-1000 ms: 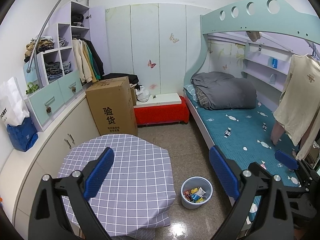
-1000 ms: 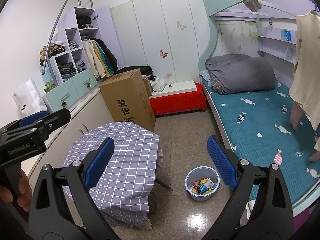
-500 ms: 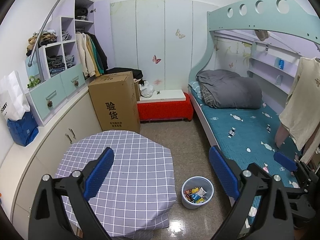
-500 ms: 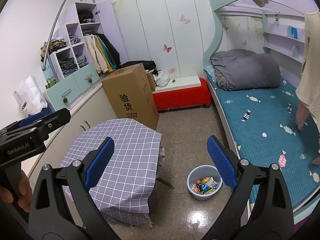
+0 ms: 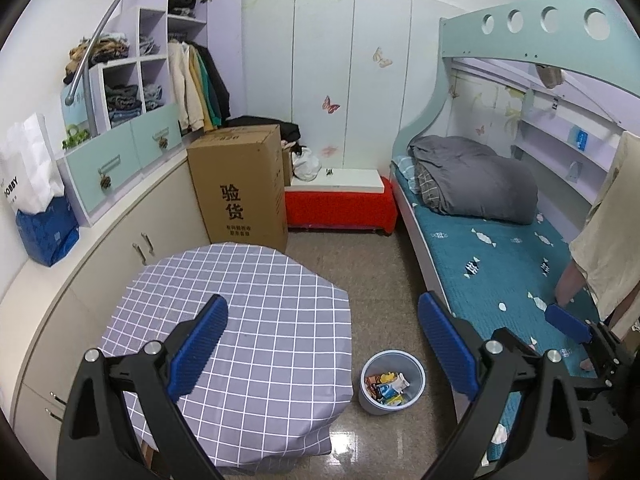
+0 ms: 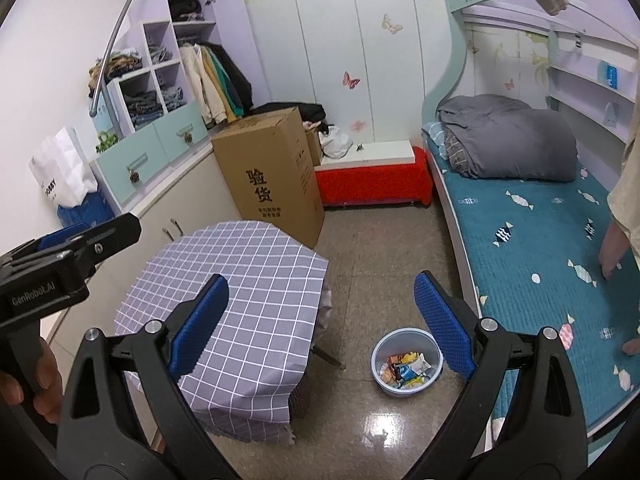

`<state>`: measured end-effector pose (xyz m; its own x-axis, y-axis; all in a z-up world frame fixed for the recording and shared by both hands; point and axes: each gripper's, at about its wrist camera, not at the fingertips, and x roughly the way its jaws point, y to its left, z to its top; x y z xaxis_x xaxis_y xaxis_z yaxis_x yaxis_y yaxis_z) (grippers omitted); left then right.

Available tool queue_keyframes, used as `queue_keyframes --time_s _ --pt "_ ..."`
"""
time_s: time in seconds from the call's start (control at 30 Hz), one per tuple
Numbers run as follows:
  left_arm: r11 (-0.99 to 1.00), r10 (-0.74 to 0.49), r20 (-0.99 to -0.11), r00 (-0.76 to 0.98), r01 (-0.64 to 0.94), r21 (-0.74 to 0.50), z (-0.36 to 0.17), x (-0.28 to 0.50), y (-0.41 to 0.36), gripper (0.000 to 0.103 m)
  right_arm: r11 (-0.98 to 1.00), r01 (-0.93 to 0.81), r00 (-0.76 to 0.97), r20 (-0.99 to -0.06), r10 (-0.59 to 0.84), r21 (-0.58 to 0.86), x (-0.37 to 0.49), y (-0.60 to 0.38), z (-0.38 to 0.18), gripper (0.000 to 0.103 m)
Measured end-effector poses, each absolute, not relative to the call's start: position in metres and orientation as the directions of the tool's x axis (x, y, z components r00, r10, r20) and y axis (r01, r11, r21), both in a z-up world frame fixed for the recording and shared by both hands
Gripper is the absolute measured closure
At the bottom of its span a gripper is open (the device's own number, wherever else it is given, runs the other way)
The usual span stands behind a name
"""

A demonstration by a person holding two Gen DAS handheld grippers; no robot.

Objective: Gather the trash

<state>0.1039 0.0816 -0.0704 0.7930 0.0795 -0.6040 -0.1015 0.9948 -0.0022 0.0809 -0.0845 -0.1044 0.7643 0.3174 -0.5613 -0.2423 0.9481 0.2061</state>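
Observation:
A pale blue waste bin [image 5: 392, 383] stands on the floor between the table and the bed, holding several coloured wrappers [image 5: 387, 389]. It also shows in the right wrist view [image 6: 406, 362], with the wrappers [image 6: 405, 369] inside. My left gripper [image 5: 322, 344] is open and empty, held high above the table [image 5: 240, 320] covered in a grey checked cloth. My right gripper [image 6: 320, 322] is open and empty, above the floor between the table [image 6: 232, 300] and the bin. The left gripper's body shows at the left edge of the right wrist view [image 6: 60, 264].
A tall cardboard box [image 5: 240, 184] stands behind the table, with a red bench [image 5: 340, 208] beside it. A bunk bed with a teal mattress [image 5: 500, 256] and grey duvet [image 5: 472, 180] fills the right. White cabinets [image 5: 120, 248] and shelves line the left wall.
Both grippers have risen and tilted slightly, so the room sits lower in both views. Both stay open and empty. Nothing in the room has moved.

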Motion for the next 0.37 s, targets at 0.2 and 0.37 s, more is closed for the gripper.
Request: queue_keyframes --time_s 0.2,0.37 --pt "0.993 0.066 -0.639 0.766 -0.113 -0.034 -0.089 0.123 0.109 0.009 0.953 -0.242 0.735 -0.607 0.304 0.183 0.101 -0.060 -0.118 0.011" --pt "0.991 0.053 -0.678 0.733 -0.123 -0.056 -0.109 0.146 0.155 0.009 0.959 -0.239 0.711 -0.645 0.281 0.153 0.128 -0.012 -0.135 0.011"
